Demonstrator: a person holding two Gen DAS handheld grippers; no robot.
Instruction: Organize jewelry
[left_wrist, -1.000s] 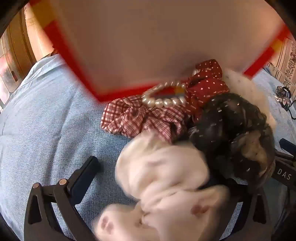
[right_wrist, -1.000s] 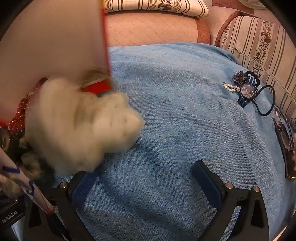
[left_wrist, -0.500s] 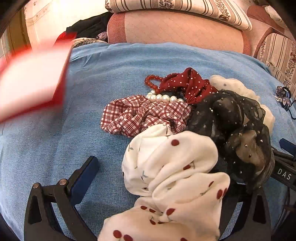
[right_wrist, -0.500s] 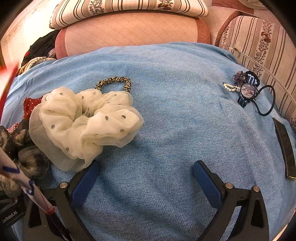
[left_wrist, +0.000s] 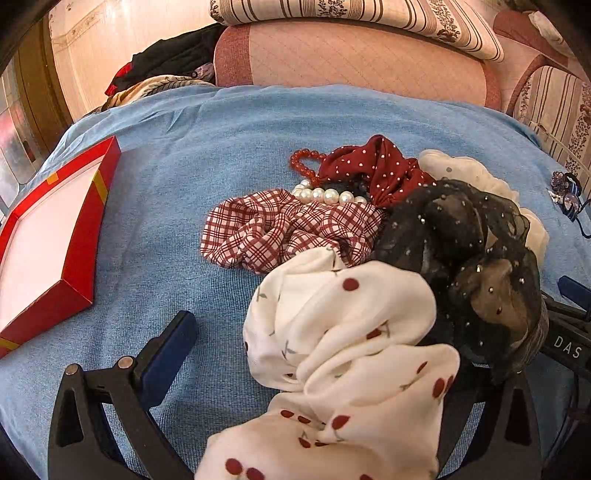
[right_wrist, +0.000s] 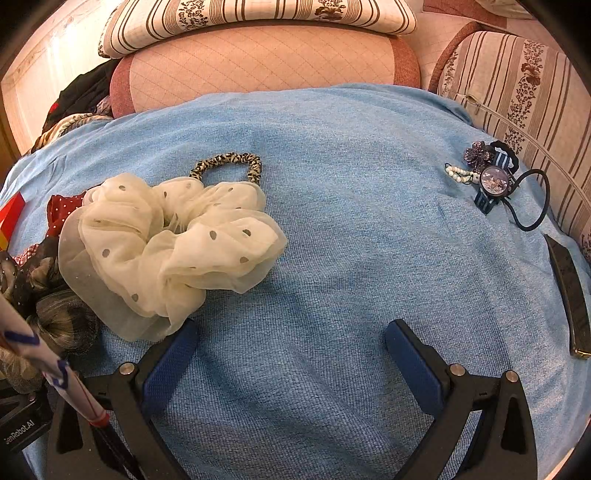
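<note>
Moved: shallow red cardboard box (left_wrist: 55, 236), now down far left on blue cloth (right_wrist: 351, 229); apparently empty. Scrunchie heap (left_wrist: 332, 258) unsorted. Both claws (left_wrist: 321, 369) (right_wrist: 291, 354) wide open, empty.

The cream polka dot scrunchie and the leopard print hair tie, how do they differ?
The cream polka dot scrunchie is big, puffy sheer fabric with grey dots; the leopard print hair tie is a thin, tight band with dark spots. The scrunchie lies nearer the right tool, beside its left finger; the hair tie lies behind it, partly hidden by its ruffles. Both are loops resting flat on the blue cloth.
</note>
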